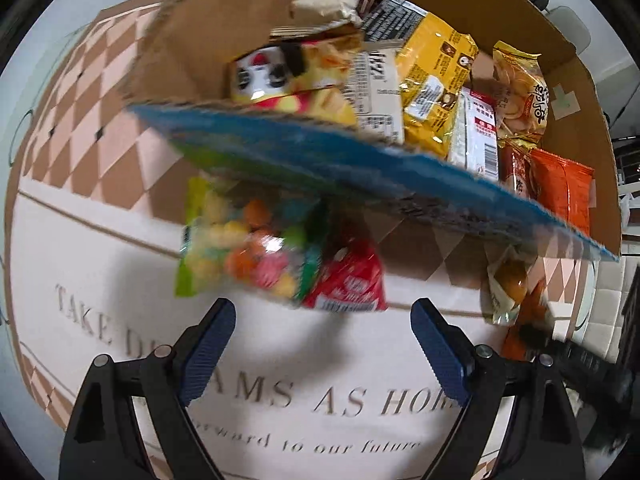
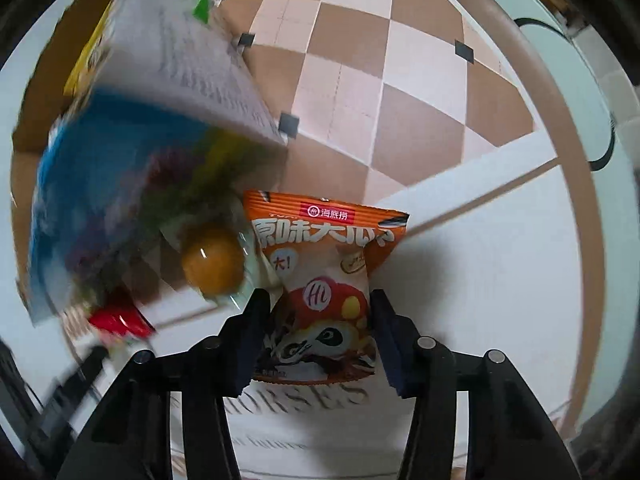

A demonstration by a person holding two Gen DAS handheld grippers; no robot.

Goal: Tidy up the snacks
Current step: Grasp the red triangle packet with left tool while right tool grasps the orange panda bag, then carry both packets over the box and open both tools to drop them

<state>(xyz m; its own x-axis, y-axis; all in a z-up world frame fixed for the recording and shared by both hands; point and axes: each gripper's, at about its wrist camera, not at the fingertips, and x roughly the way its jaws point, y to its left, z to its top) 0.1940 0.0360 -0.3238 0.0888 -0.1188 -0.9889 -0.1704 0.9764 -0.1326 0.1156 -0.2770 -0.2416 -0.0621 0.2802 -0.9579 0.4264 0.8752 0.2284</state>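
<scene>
Right tongs apparently pinch the orange packet; left tongs gape below the candy bag.

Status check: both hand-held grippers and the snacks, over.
Left hand-held gripper open, empty, above candy bag. Right hand-held gripper clamped on orange snack packet. Cardboard box close beside both.

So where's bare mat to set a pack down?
Bare: the lettered white mat below the candy bag, between the open left gripper fingers. Crowded: the box, and the strip along its front wall with loose packs.
</scene>
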